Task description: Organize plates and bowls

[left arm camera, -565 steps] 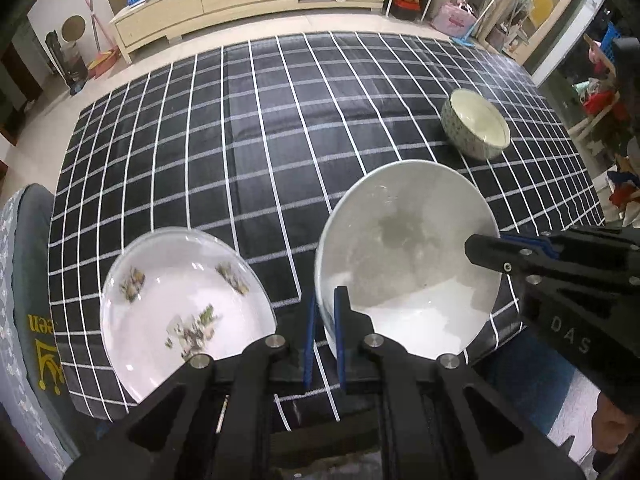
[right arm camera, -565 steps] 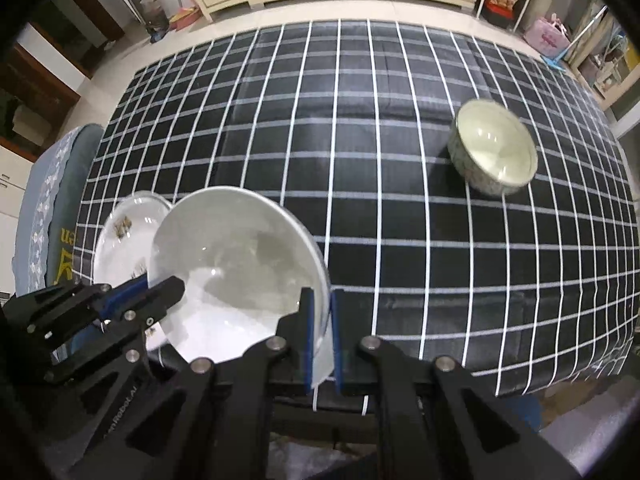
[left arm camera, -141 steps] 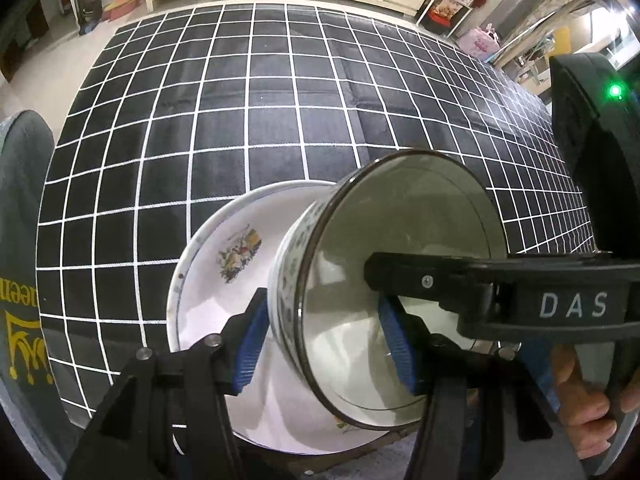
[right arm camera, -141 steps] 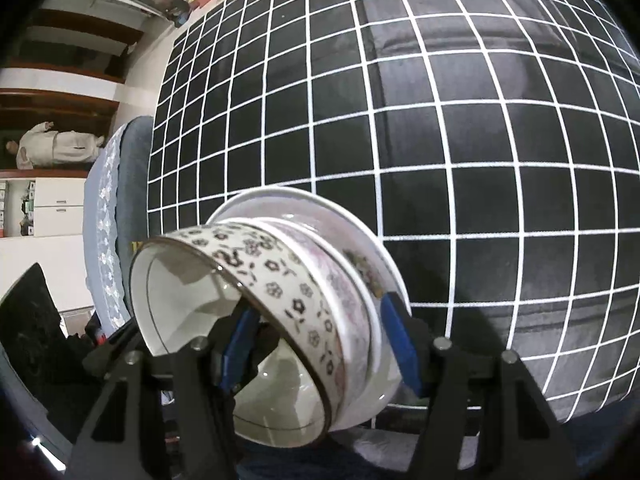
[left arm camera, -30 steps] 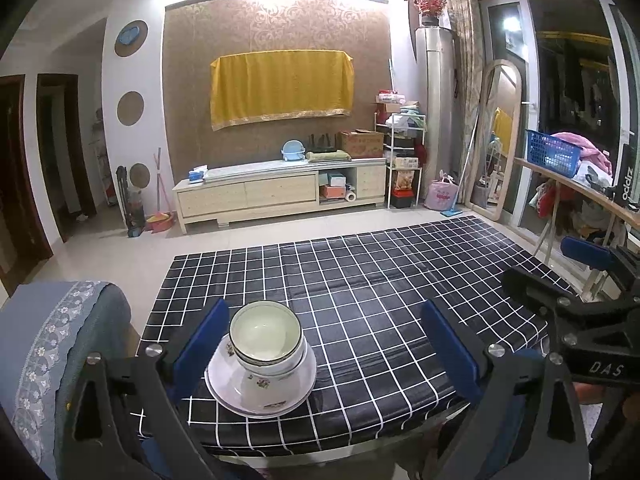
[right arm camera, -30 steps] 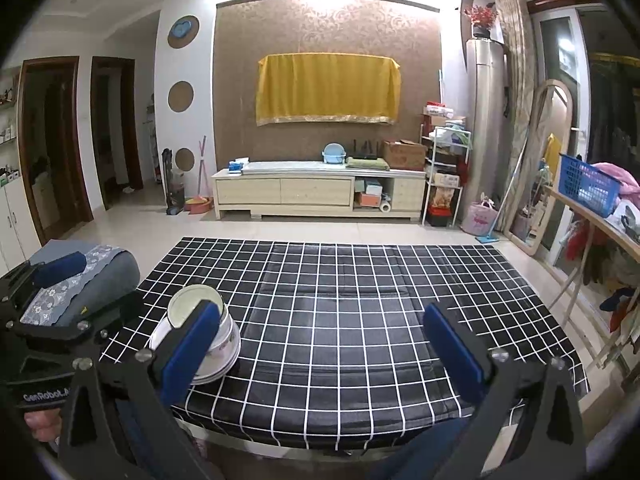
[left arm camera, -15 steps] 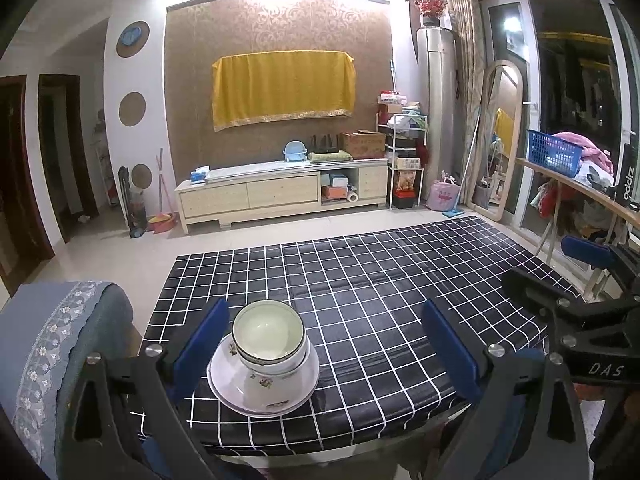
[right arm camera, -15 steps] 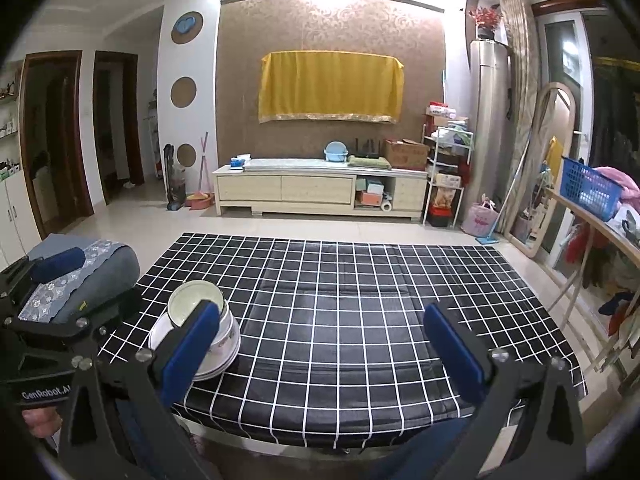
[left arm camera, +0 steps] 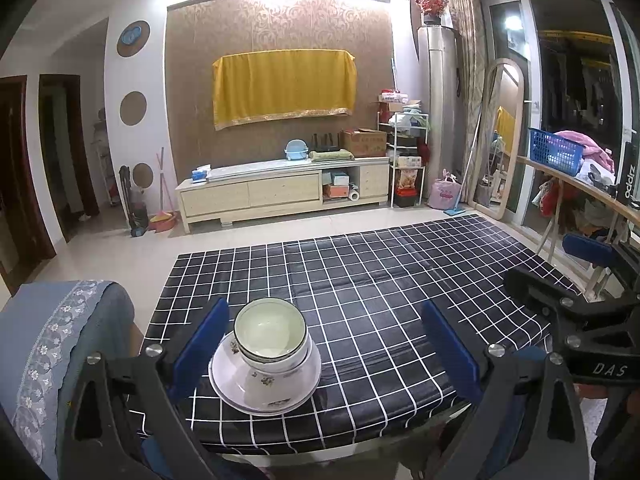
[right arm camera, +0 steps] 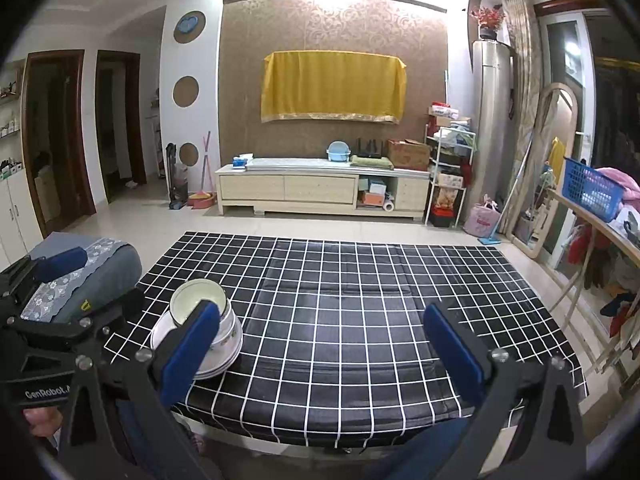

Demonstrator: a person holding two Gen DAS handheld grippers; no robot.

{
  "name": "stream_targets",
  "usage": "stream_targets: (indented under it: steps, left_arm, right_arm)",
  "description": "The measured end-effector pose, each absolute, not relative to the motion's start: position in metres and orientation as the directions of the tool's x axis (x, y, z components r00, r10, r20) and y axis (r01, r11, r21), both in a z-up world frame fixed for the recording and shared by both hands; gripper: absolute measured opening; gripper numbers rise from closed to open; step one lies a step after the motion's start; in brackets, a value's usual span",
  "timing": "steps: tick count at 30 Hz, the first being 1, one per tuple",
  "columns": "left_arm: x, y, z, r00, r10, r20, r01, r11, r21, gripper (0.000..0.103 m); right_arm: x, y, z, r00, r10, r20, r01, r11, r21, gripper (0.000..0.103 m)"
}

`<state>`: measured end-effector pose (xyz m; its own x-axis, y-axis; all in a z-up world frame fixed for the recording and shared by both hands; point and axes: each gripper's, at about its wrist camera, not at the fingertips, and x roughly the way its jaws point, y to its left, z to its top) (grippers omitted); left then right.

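Checked tablecloth [left arm camera: 360, 280]; yellow cloth [left arm camera: 284, 86] on back wall; TV cabinet [left arm camera: 280, 192]; blue basket [right arm camera: 592, 192] at right.

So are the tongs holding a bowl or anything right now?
No. Both tongs, left and right, are open and empty; the stacked bowls sit on the table.

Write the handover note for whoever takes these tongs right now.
Left tongs: open, empty, held back from the table.
Right tongs: open, empty, also held back.
Dishes: patterned bowl sits nested on the stacked plates near the front left corner of the checked tablecloth.
Done: everything visible is in one stack.
Left: no other dishes show on the cloth; probably nothing beyond checking that the stack sits steady.
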<state>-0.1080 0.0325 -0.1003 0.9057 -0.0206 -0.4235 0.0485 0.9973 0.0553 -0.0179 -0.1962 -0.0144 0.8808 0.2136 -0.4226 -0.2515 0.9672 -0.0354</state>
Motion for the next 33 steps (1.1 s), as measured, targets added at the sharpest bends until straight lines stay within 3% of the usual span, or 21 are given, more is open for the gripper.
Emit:
stream_targets:
  steps: [33]
  left_arm:
    - [-0.1107,0.032,-0.1027,0.9,-0.065,-0.431,0.087,0.996,0.033,0.096]
  right_arm:
    - [-0.0156,-0.1948,-0.0146,0.879,0.195,-0.436,-0.238,0.97,-0.046,0.103]
